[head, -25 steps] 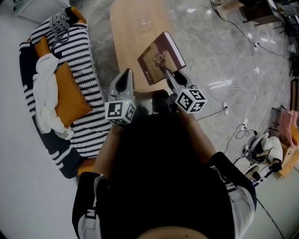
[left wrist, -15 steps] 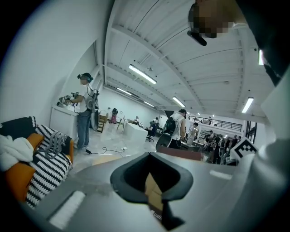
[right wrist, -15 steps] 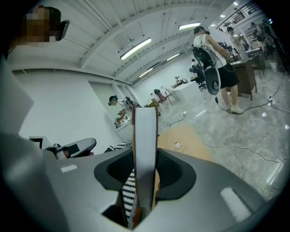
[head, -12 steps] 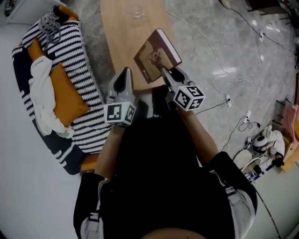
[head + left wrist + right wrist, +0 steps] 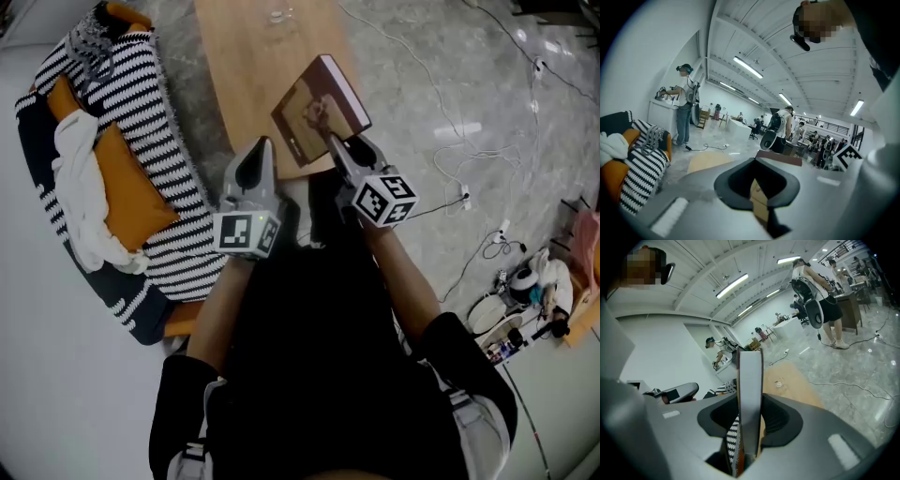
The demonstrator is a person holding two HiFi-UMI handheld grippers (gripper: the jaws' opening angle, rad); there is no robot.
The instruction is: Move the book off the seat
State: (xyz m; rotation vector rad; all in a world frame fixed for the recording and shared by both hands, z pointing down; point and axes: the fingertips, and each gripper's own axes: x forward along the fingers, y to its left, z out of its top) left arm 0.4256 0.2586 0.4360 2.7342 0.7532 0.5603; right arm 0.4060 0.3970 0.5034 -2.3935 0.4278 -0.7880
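The book [image 5: 317,111] is clamped by its near edge between the jaws of the right gripper [image 5: 332,142]. In the right gripper view the book is seen edge-on, standing upright in the gap, with both jaws closed against its covers. In the head view it is seen with its brown cover facing up, tilted over the near right corner of the wooden worktop [image 5: 242,66]. Whether it touches the wood cannot be told. It is held well apart from the seat [image 5: 56,258], which lies at the left of the scene.

The seat is covered by a black-and-white striped blanket [image 5: 150,112], and an orange cushion [image 5: 127,187] and a crumpled white cloth [image 5: 80,173] are laid on it.

The left gripper [image 5: 262,148] is held just left of the right one, near the worktop's near edge and beside the striped blanket. Its jaws are brought together, only a thin slit is left between them, and nothing is held.

White cables [image 5: 441,127] are strewn over the marble floor [image 5: 422,56] to the right of the worktop.
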